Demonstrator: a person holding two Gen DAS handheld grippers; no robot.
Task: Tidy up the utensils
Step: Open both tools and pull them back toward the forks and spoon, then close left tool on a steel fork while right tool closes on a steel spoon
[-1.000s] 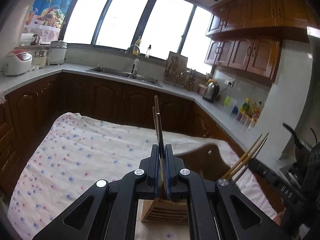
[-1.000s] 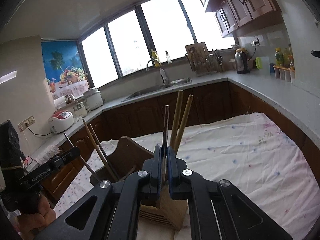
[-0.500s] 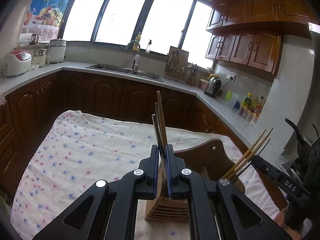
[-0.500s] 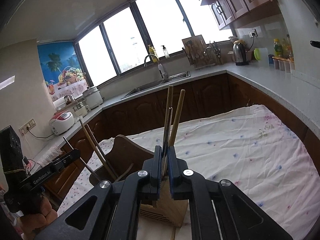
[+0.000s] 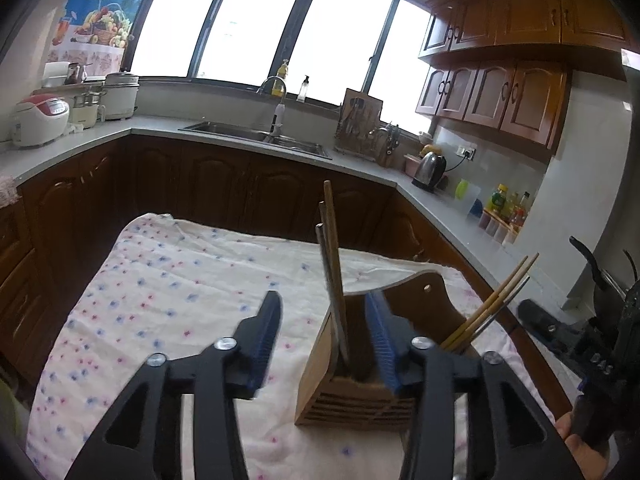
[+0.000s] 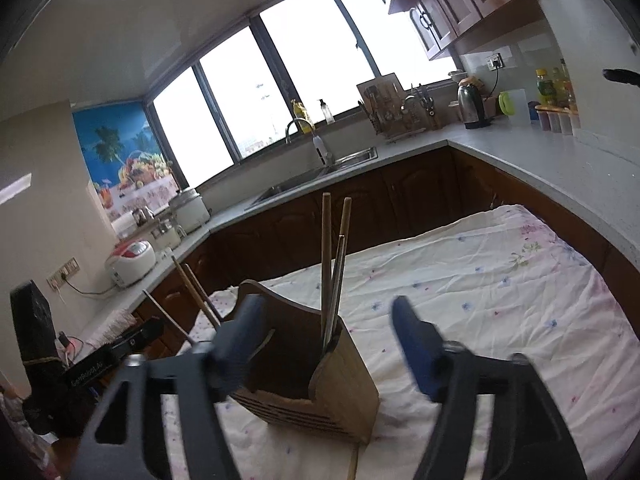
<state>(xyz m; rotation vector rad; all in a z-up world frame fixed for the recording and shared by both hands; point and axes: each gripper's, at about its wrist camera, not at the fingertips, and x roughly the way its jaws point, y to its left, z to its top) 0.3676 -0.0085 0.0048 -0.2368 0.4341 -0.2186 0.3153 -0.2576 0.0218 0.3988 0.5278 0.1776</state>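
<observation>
Wooden utensil holder point(image 5: 356, 396) stands on floral cloth point(image 5: 172, 300), chopsticks point(image 5: 332, 264) inside.

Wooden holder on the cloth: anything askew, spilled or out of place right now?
One stray stick lies on the cloth beside the wooden holder, not in it. The chopsticks inside lean but are seated. Nothing has spilled.

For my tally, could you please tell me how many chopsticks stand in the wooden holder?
6 chopsticks: three at one end of the wooden holder, three at its other end; shorter ones may be hidden.
</observation>
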